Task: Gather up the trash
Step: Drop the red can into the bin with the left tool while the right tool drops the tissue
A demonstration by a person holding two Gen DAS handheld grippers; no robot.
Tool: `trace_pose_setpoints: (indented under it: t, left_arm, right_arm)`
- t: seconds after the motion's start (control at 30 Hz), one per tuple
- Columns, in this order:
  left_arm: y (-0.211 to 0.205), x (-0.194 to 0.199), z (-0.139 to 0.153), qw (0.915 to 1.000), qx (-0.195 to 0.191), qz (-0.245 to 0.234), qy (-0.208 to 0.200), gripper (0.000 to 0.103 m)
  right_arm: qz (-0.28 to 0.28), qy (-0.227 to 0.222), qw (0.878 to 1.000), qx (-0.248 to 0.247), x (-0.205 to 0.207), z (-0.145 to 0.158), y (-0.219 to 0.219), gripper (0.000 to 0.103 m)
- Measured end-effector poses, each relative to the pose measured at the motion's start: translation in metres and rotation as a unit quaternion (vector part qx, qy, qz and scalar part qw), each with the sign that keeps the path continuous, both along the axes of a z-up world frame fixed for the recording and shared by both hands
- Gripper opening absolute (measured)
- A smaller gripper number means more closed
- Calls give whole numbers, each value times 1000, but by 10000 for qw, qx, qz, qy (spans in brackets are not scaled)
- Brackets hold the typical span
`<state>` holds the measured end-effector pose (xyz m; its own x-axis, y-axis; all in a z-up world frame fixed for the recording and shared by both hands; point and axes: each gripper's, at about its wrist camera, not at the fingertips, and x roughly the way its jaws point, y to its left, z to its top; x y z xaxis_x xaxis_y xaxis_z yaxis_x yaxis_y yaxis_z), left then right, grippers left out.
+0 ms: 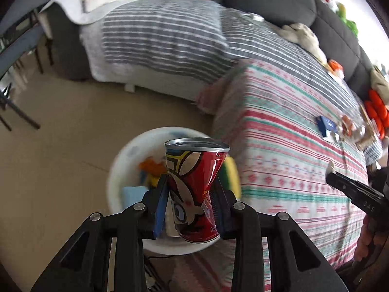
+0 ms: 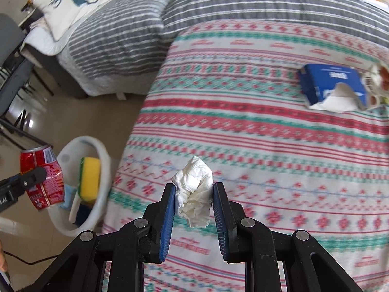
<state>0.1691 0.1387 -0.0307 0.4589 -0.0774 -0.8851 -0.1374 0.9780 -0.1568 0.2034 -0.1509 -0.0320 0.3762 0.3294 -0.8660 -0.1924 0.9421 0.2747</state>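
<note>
Left gripper (image 1: 192, 194) has its jaws clamped on a crushed red can (image 1: 194, 189) — cartoon artwork and a barcode, its small print too blurred to read — held right above the white bin (image 1: 121, 170). Inside the bin: a yellow sponge (image 2: 90, 177) (plus blurred scraps). Right gripper (image 2: 194, 194) pinches a crumpled white tissue (image 2: 194, 189) over the patterned blanket (image 2: 267, 146) beside the bin — farther along the blanket from the bin lies a torn blue carton (image 2: 333, 86), its lettering unreadable.

Patterned blanket (image 2: 243, 126) carries a torn blue box (image 2: 330, 85); white bin (image 2: 102, 170) sits on the floor (image 1: 60, 146)
</note>
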Motion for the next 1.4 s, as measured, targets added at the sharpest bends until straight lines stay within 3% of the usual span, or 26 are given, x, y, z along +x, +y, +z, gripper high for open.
trace_pose_setpoints:
  t: [0.13,0.2,0.27,0.4,0.57,0.73,1.03,1.2,1.27,1.4]
  left_arm:
    - [19,0,-9,9997,92,208,129,36]
    - [27,1,-14,9989,80,349,301,43]
    - [33,-2,-15,9987,47,410,308,60]
    - [44,-12,-12,9986,68,478,221,70]
    - [59,-22,-19,9973,162,584,405,83]
    - [76,-34,-21,9956,438,705,426,89]
    - [100,-55,-27,9942,583,797,436,94]
    - [103,-59,-28,9943,610,756,450,95]
    - [102,-59,-28,9945,598,737,448,95]
    - [98,-58,-26,9949,589,701,431,95]
  right_arm:
    - [132,50,9999,16,-2,-6,16,27]
    - [205,43,9998,-11,-3,-7,24,27]
    - [311,26,9995,-58,-5,-7,32,27]
    - [461,37,9989,-41,-9,-6,47,27]
    - [663,40,9976,-184,-13,-5,76,27]
    - [898,101,9958,-151,-14,-4,113,27]
    - [1195,247,9922,-248,-11,-20,176,29]
    - [1118,366,9930,-113,-7,-26,182,36]
    - [1090,358,9934,1,-7,-24,183,54]
    - [1056,231,9941,-4,-7,-16,180,62]
